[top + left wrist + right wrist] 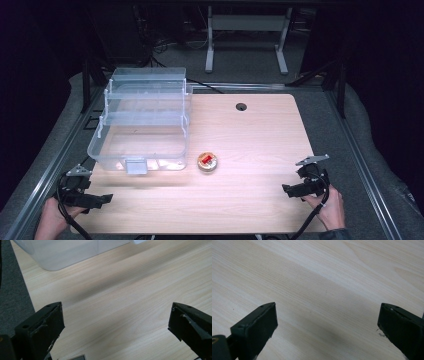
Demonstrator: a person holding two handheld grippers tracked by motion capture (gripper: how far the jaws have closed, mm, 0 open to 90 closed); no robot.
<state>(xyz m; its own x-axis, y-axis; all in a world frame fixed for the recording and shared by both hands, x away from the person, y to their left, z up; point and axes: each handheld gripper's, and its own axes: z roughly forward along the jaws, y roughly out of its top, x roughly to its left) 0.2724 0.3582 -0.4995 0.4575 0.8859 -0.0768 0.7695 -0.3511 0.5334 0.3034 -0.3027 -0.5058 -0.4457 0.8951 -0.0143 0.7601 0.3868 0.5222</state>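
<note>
1. Where the light wooden desk [250, 135] reaches its far left quarter, one large clear plastic storage box [142, 122] stands with stepped, tiered walls and a pale latch on its near wall; nothing can be made out inside it through the walls.
2. One small round tin with a gold rim and a red label on top [207, 162] sits on the desk just beside the box's near right corner, apart from it; the print on the label is too small to read.
3. One dark round cable hole [241, 106] shows in the desk near its far edge.
4. The left gripper [102, 199], held in the person's left hand [52, 217] at the near left corner of the desk, has its fingers spread wide with nothing between them; in the left gripper view, bare wood lies between them, and the box's lower corner [67, 252] is cut off by the top edge.
5. The right gripper [287, 190], held in the right hand [330, 207] at the near right of the desk, likewise has its fingers wide apart and empty over bare wood [324, 290].
6. Both grippers are well apart from the tin and from each other.
7. Beyond the desk, the room is dark; a grey metal frame [247, 30] stands on the floor there.
</note>
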